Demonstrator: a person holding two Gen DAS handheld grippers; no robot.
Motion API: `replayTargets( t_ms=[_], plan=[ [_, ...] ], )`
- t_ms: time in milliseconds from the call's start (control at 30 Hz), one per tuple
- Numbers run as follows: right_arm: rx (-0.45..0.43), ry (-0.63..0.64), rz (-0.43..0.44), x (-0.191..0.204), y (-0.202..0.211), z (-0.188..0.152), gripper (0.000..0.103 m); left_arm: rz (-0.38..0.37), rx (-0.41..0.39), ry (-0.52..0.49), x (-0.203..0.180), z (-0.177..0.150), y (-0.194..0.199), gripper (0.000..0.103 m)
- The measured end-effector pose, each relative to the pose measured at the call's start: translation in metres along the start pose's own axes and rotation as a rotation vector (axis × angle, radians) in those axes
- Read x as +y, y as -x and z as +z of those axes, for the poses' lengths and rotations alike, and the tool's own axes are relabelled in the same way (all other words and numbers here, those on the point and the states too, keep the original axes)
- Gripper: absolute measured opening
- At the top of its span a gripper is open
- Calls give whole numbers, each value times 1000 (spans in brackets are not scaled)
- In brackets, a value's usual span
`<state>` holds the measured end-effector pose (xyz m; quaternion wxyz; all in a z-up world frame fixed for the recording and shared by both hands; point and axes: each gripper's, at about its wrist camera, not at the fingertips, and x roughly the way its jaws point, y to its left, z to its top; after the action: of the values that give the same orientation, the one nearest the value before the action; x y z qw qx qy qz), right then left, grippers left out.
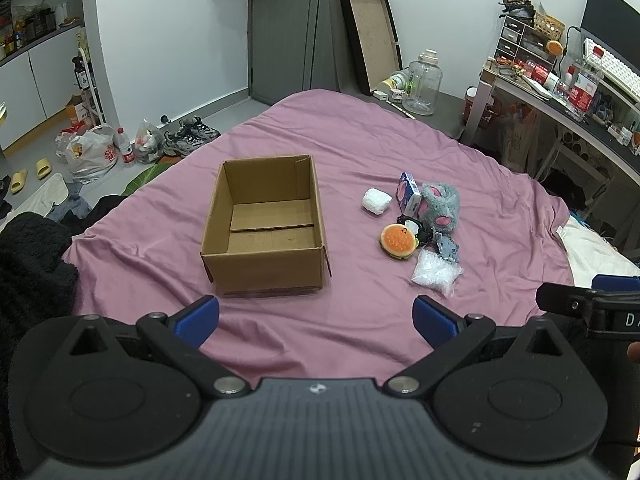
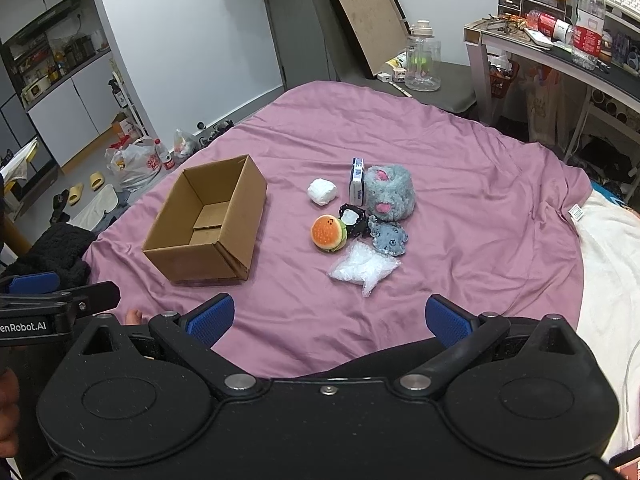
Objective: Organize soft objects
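Observation:
An empty open cardboard box (image 1: 266,226) (image 2: 208,222) sits on the pink bedsheet (image 1: 360,148) (image 2: 460,184). To its right lies a cluster of soft things: a burger plush (image 1: 397,241) (image 2: 329,233), a grey furry plush (image 1: 440,207) (image 2: 389,192), a white wad (image 1: 376,201) (image 2: 321,191), a clear plastic bag (image 1: 436,272) (image 2: 362,266), a small grey plush (image 2: 387,239), a black-and-white item (image 2: 353,218) and a blue-white packet (image 1: 409,193) (image 2: 357,180). My left gripper (image 1: 316,320) is open near the box's front. My right gripper (image 2: 330,320) is open, short of the cluster.
A large clear jug (image 1: 422,82) and a leaning framed board (image 1: 370,36) stand beyond the bed's far edge. A cluttered desk (image 1: 560,92) is at the right. Shoes, bags and slippers lie on the floor at the left. A black garment (image 1: 32,256) lies at the bed's left.

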<state>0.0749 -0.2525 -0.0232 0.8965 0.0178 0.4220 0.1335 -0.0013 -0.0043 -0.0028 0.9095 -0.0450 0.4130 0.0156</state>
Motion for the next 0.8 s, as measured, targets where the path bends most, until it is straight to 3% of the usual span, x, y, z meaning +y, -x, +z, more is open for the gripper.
replayTargets(
  t_ms=[800],
  plan=[
    [15,-67,67,-25,-51,16,103,21,26,17,-4,23,-45,102]
  ],
)
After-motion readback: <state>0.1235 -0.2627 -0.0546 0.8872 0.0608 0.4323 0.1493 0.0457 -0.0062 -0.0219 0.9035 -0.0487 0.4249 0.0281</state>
